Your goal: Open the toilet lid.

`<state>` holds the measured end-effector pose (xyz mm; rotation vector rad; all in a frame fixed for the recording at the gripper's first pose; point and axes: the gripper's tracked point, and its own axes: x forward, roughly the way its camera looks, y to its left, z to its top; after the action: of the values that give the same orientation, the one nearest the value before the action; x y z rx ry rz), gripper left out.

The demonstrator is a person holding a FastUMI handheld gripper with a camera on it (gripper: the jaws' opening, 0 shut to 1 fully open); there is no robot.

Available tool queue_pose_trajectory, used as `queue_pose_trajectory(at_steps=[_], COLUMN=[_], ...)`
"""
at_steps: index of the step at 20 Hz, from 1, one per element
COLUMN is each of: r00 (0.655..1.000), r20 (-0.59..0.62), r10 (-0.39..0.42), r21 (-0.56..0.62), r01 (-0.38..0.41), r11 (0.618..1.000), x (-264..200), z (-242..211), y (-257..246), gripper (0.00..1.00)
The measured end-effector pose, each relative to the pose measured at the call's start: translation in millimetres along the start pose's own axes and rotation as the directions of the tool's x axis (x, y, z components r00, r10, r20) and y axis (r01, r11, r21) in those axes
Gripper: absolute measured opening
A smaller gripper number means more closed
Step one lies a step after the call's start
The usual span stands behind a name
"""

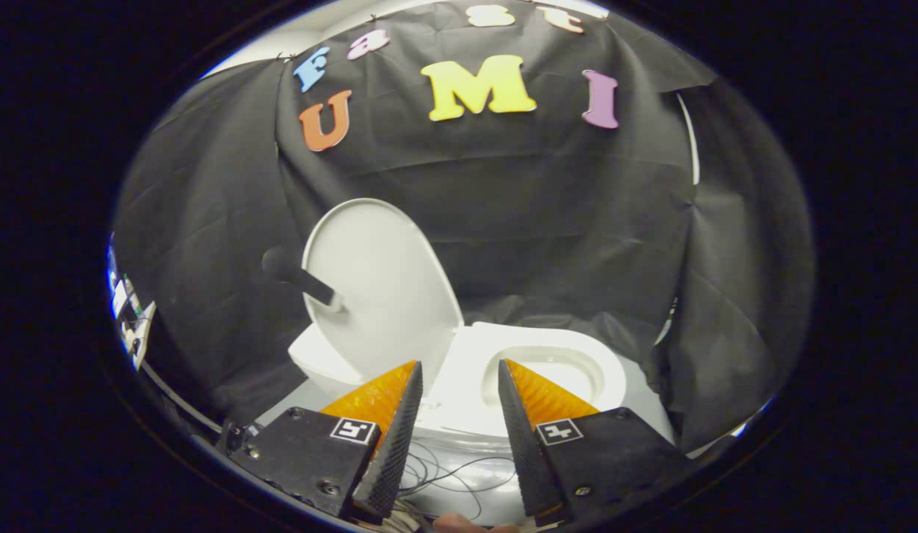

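Jaws of gripper (459, 381) parted, gripping nothing; beyond them, toilet lid (381, 285) raised upright, toilet bowl (570, 366) uncovered.

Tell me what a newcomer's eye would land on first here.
The raised white toilet lid stands upright beyond the left fingertip, a black handle sticking out from it. Beside it the open toilet seat and bowl lie just ahead of the open gripper, whose orange-backed fingers hold nothing.

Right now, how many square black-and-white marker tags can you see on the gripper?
2. One marker tag sits on the left finger mount, the other marker tag on the right; the open gripper points at the toilet. Others may be hidden.
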<state>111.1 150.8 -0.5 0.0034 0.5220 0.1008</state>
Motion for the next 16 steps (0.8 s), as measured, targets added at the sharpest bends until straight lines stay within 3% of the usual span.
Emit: queue_pose_trajectory(at_steps=[7,10,16], r00=[0.989,0.983,0.958], r20=[0.135,0.171,0.263], r10=[-0.062,-0.07,-0.115], r21=[-0.017,-0.012,0.057], r01=[0.065,0.073,0.104], r11=[0.998,0.997,0.993], x=[-62.5,-81.6,-110.1], z=[-27.7,-44.6,-50.3], y=[-66.5,-80.9,-110.9], gripper=[0.66,1.0,0.99])
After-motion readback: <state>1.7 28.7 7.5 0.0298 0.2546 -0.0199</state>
